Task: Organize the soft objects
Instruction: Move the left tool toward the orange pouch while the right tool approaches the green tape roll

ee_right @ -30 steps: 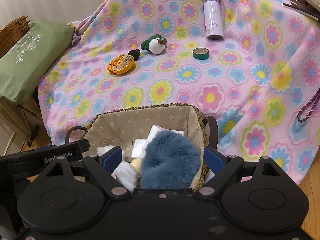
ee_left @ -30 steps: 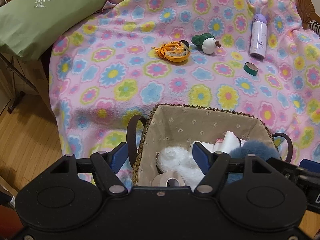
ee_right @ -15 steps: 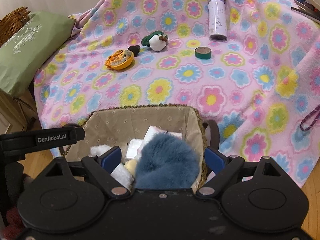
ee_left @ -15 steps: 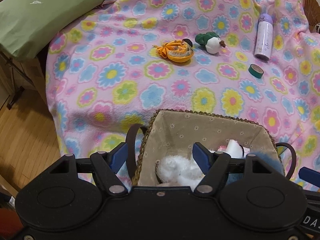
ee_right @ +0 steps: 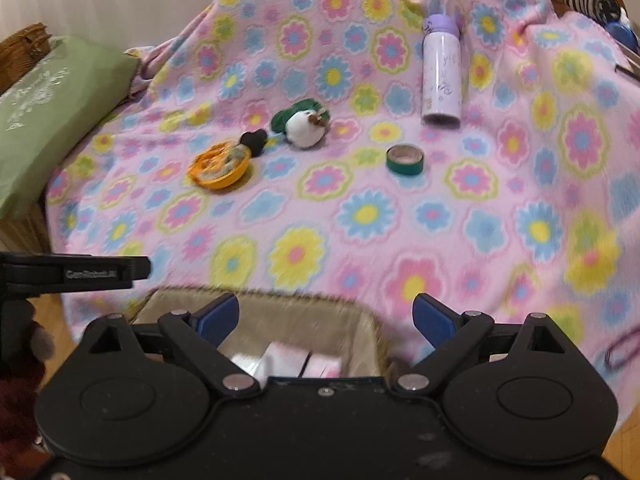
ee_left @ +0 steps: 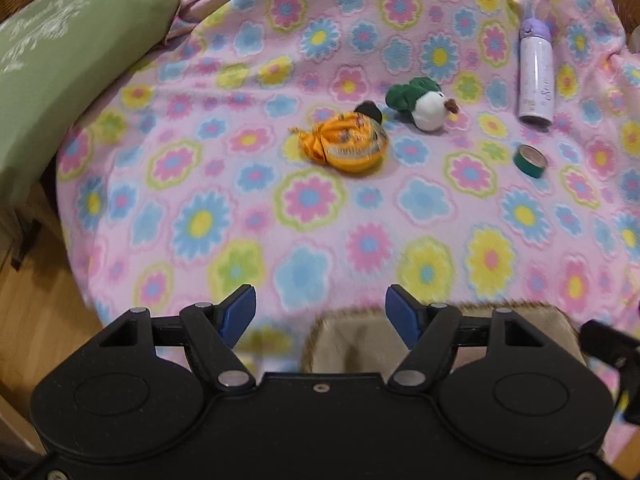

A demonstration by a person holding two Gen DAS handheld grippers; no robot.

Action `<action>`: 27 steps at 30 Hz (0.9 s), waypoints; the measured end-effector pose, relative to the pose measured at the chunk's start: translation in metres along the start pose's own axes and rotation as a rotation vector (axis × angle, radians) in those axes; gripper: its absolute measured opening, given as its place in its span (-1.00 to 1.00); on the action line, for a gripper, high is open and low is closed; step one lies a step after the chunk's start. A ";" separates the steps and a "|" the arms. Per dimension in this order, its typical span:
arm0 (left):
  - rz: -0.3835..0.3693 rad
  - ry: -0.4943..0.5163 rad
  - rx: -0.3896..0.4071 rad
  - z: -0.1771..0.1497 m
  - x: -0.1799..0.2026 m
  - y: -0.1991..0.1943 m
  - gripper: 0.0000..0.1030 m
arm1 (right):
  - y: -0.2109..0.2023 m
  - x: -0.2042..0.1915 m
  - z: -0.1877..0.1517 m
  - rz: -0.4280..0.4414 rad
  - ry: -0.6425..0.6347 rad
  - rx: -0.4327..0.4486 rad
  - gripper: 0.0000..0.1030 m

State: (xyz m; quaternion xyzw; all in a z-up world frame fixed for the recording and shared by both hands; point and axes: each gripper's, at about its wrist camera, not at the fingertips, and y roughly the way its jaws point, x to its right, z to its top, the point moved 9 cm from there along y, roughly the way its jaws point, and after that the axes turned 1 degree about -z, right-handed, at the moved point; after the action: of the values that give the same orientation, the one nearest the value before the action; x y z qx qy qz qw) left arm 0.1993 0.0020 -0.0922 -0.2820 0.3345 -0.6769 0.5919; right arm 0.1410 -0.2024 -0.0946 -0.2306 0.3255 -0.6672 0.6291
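An orange patterned soft bundle (ee_left: 347, 147) (ee_right: 219, 165) and a green-and-white plush toy (ee_left: 421, 103) (ee_right: 303, 125) lie on the flowered pink blanket (ee_left: 304, 208) (ee_right: 360, 216). A small black soft piece (ee_left: 370, 112) (ee_right: 253, 141) sits between them. The woven basket (ee_left: 344, 340) (ee_right: 280, 312) with a beige lining stands at the near edge, under both grippers. My left gripper (ee_left: 320, 314) is open over the blanket and the basket's rim, with nothing between its fingers. My right gripper (ee_right: 326, 318) is open above the basket; its jaws are opening and hold nothing.
A lilac bottle (ee_left: 537, 76) (ee_right: 441, 72) and a green tape roll (ee_left: 530, 160) (ee_right: 405, 159) lie on the blanket to the right. A green pillow (ee_left: 60, 64) (ee_right: 52, 112) lies at the left. Wooden floor (ee_left: 36, 320) shows at the lower left.
Both grippers have moved forward over the blanket, so the basket and its fluffy contents have slid down out of sight. The right jaws have widened.
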 end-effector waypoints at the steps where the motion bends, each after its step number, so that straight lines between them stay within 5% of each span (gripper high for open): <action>1: 0.006 0.005 0.003 0.005 -0.001 0.006 0.31 | 0.008 0.004 0.006 -0.008 0.000 0.003 0.83; 15: -0.039 0.076 0.086 0.073 0.004 0.077 0.32 | 0.111 0.060 0.075 -0.130 0.005 0.048 0.83; 27: -0.180 0.143 0.124 0.085 0.022 0.114 0.43 | 0.172 0.072 0.118 -0.168 -0.004 0.079 0.83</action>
State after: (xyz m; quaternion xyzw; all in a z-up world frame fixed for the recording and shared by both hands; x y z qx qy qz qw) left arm 0.3321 -0.0388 -0.1302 -0.2248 0.3066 -0.7651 0.5196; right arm 0.3371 -0.2897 -0.1461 -0.2334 0.2769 -0.7295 0.5802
